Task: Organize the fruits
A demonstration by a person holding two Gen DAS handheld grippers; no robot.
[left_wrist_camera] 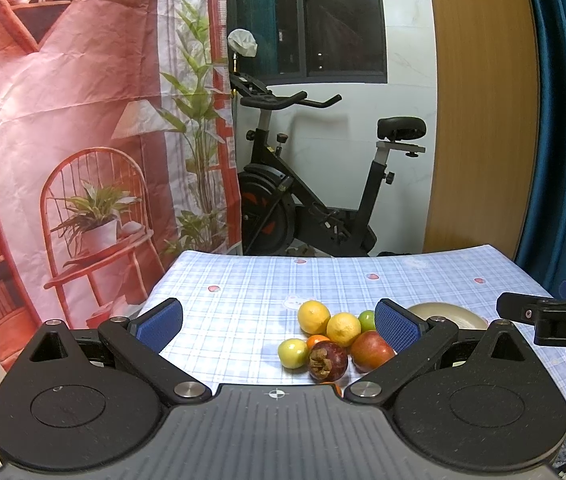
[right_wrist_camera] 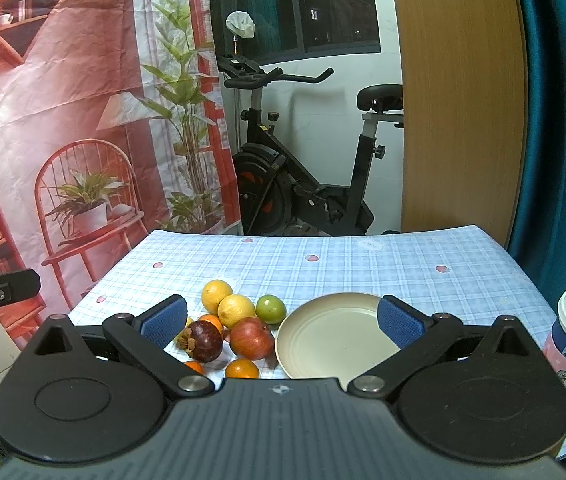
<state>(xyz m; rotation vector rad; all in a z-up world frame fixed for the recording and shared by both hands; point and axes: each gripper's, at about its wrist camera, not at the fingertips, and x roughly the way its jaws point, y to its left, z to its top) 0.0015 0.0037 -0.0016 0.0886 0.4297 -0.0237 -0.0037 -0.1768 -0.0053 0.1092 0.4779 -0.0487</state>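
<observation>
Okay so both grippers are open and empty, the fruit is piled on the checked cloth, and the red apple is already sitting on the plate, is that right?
Not quite. The red apple is not on the plate; it lies on the cloth beside the plate's left rim, with the other fruit. The right wrist view shows the plate bare. The rest is right.

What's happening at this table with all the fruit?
A person holds two hand-held grippers over a checked tablecloth. Both the left gripper and the right gripper are open and hold nothing. A cluster of fruit, including two lemons, a mangosteen and a red apple, lies beside an empty plate. No sorting has begun.
</observation>
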